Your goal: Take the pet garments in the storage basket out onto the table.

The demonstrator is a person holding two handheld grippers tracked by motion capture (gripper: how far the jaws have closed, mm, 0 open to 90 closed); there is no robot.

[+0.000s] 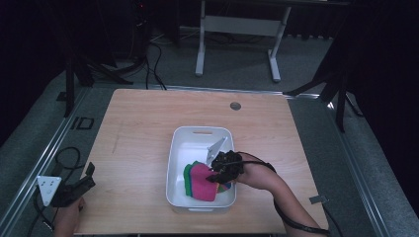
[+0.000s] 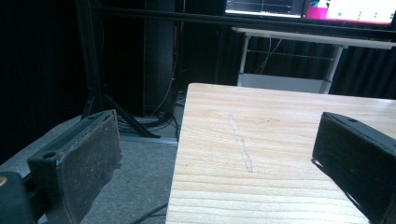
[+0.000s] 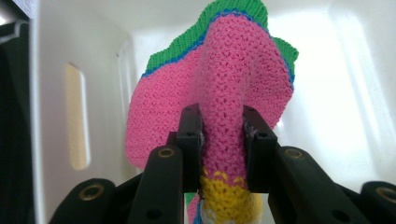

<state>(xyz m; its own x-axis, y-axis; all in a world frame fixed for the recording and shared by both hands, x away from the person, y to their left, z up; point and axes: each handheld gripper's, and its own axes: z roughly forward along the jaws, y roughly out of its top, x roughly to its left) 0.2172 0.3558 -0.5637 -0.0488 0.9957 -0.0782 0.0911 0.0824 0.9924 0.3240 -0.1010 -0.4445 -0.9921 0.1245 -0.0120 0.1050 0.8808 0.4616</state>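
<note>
Pink knitted cloth; unlabelled

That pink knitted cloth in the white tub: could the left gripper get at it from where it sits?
Probably not without moving. The left gripper sits open at the table's near left edge, apart from the white tub, and the right gripper already pinches the pink knitted cloth.

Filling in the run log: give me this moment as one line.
right tongs: shut on pink knitted cloth | cloth: pinched into ridge inside white bin | left tongs: open, empty, over table
</note>
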